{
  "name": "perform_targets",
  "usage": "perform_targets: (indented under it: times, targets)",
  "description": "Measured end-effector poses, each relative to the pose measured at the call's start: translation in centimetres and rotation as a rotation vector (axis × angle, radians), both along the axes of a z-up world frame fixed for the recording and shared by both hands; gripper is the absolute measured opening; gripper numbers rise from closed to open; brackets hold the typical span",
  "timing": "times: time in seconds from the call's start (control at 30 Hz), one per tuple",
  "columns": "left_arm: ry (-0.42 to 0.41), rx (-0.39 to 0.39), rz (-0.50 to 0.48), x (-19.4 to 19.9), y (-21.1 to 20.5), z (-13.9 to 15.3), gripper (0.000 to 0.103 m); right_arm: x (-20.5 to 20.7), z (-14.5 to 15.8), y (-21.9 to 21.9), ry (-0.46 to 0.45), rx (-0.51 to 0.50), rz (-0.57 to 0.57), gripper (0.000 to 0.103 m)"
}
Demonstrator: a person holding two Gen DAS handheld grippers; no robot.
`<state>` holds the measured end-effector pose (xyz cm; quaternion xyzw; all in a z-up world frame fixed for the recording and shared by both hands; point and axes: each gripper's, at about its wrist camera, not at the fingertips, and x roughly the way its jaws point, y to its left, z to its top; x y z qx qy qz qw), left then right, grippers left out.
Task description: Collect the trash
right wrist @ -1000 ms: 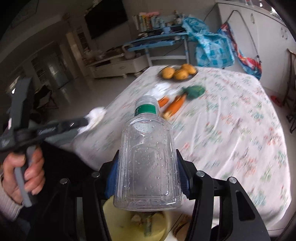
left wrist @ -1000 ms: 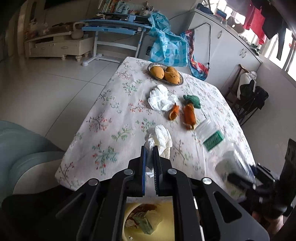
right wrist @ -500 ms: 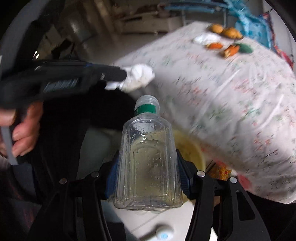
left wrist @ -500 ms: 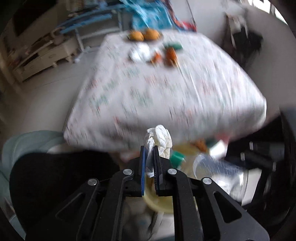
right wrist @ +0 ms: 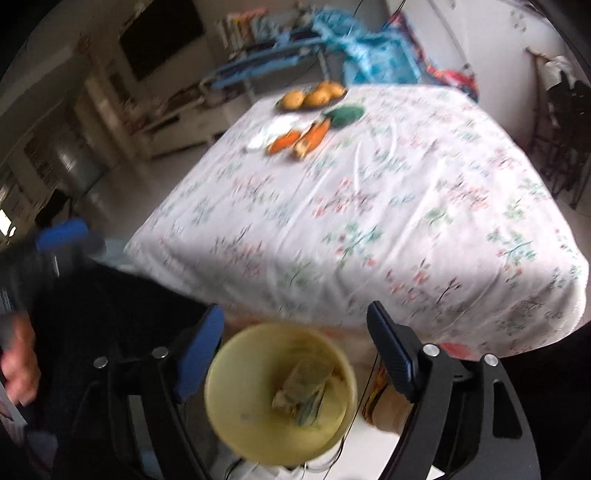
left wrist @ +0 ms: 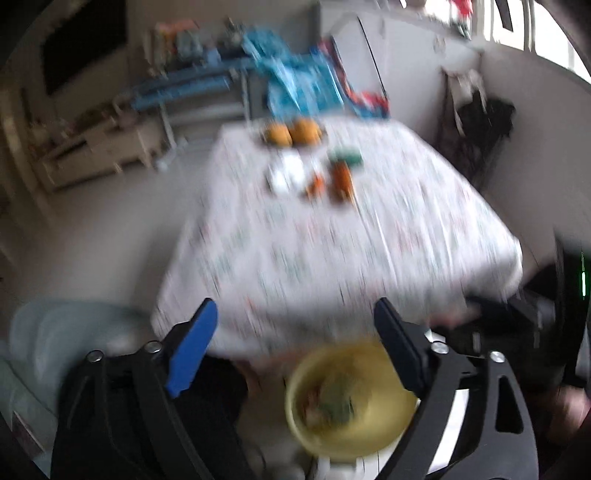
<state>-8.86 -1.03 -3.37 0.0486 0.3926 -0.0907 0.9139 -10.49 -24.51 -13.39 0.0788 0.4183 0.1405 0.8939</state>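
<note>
Both jaws are opening and hold nothing now. The tissue and bottle are gone from them, likely dropped in the yellow bin [right wrist: 236, 398]. More trash waits on the bench [right wrist: 369, 206].

Creased floral cloth [right wrist: 369, 206] over the table; smooth yellow plastic bin [right wrist: 221, 398].

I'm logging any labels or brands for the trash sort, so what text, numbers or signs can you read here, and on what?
None can be read.
Books on the far shelf: spines too blurred to read.
Wrapper in the yellow bin: no legible print, too blurred.
Floral tablecloth: pattern only, no words.
Blue bag beyond the table: pattern only, blurred.
</note>
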Motion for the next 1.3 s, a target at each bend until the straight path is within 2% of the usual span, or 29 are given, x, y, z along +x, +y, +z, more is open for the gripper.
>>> perform_targets:
  times: [0.1, 0.2, 0.23, 0.27, 0.3, 0.33, 0.37, 0.43, 0.53, 0.73, 1.3]
  targets:
    - [-0.117, -0.04, 0.084, 2.0, 0.6, 1.8, 0.096, -0.1, 0.3, 0.1, -0.052, -0.035, -0.041, 0.083]
    - [-0.169, -0.07, 0.165, 2.9, 1.7, 0.6, 0.096, -0.1, 0.3, 0.1, -0.073, -0.065, -0.053, 0.085]
    - [-0.14, -0.058, 0.188, 3.2, 2.1, -0.8, 0.096, -0.1, 0.3, 0.2, -0.083, -0.082, -0.053, 0.085]
    - [-0.061, -0.031, 0.216, 3.9, 2.4, -2.0, 0.096, -0.2, 0.3, 0.4, -0.087, -0.09, -0.054, 0.086]
    - [-0.019, -0.04, 0.217, 4.3, 2.6, -2.3, 0.096, -0.1, 0.2, 0.5, -0.089, -0.1, -0.052, 0.086]
    - [-0.01, -0.087, 0.215, 4.5, 3.1, -2.3, 0.096, 0.0, 0.2, 0.6, -0.089, -0.106, -0.051, 0.086]
    - [-0.032, -0.114, 0.23, 4.2, 3.5, -2.0, 0.096, 0.2, 0.0, 0.9, -0.09, -0.111, -0.051, 0.086]
    - [-0.055, -0.119, 0.246, 3.9, 3.7, -1.9, 0.096, 0.2, -0.3, 1.2, -0.09, -0.128, -0.046, 0.086]
    - [-0.021, -0.088, 0.221, 4.1, 2.9, -2.6, 0.096, -0.2, -0.4, 1.5, -0.093, -0.153, -0.035, 0.087]
    - [-0.019, -0.021, 0.185, 3.7, 1.5, -3.1, 0.096, -0.2, -0.6, 2.1, -0.105, -0.182, -0.021, 0.088]
    - [0.005, -0.023, 0.193, 4.0, 1.5, -3.7, 0.096, -0.1, -0.8, 2.1, -0.106, -0.183, -0.019, 0.089]
